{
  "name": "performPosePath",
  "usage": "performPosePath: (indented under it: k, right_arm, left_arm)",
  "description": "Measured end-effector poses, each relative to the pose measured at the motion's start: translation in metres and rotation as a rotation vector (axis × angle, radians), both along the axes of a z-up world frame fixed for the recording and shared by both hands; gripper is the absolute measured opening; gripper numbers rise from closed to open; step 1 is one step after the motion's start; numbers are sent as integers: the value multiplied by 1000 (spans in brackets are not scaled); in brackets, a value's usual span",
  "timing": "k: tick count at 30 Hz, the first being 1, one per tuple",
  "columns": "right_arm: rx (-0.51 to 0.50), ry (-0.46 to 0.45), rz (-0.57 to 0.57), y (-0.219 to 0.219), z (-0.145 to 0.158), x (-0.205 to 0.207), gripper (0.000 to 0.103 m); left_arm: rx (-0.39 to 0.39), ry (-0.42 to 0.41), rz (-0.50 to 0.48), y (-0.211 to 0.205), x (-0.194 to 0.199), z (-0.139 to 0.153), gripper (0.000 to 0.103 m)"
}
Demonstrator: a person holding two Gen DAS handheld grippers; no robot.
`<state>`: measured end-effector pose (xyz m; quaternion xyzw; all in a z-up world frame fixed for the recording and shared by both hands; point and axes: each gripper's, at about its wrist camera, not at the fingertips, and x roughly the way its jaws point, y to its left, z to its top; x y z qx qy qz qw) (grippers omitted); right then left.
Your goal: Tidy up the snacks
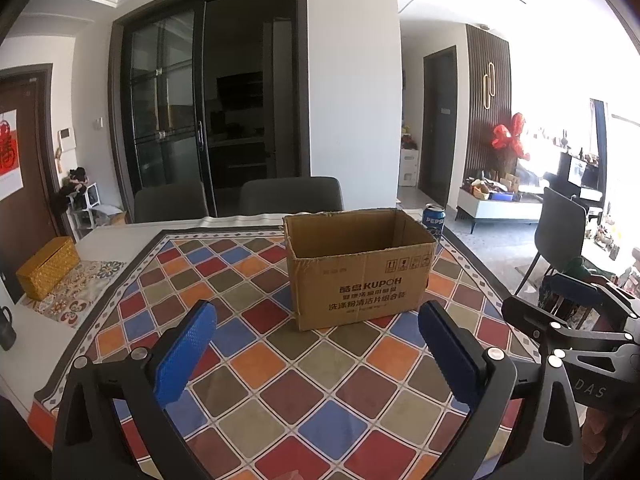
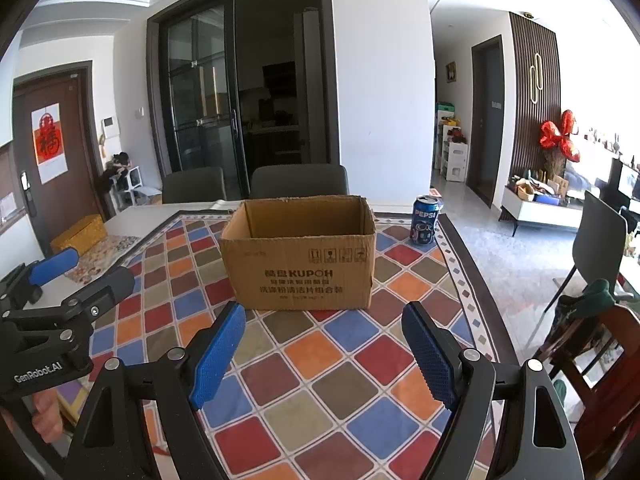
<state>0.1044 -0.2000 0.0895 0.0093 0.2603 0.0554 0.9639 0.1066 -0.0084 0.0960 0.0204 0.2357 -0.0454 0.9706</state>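
An open brown cardboard box [image 1: 360, 272] marked KUPOH stands upright on the checked tablecloth; it also shows in the right wrist view [image 2: 300, 256]. A blue Pepsi can [image 2: 425, 220] stands upright just right of the box, and shows partly hidden behind the box in the left wrist view [image 1: 434, 220]. My left gripper [image 1: 318, 316] is open and empty, hovering above the cloth in front of the box. My right gripper [image 2: 324, 316] is open and empty, also in front of the box. What is inside the box is hidden.
A yellow woven box [image 1: 48, 266] sits at the table's left edge, also in the right wrist view [image 2: 80, 234]. Two dark chairs [image 2: 300, 180] stand behind the table. A wooden chair [image 2: 600, 352] is at the right. The right gripper's body [image 1: 580, 332] shows at the right.
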Motion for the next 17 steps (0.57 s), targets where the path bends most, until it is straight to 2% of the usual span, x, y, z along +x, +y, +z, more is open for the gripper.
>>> performPosePath:
  k: [17]
  right_arm:
    - [-7,4,-1,-1,-6,1,81]
  left_arm:
    - [-15,12,16,4,4,-5,103]
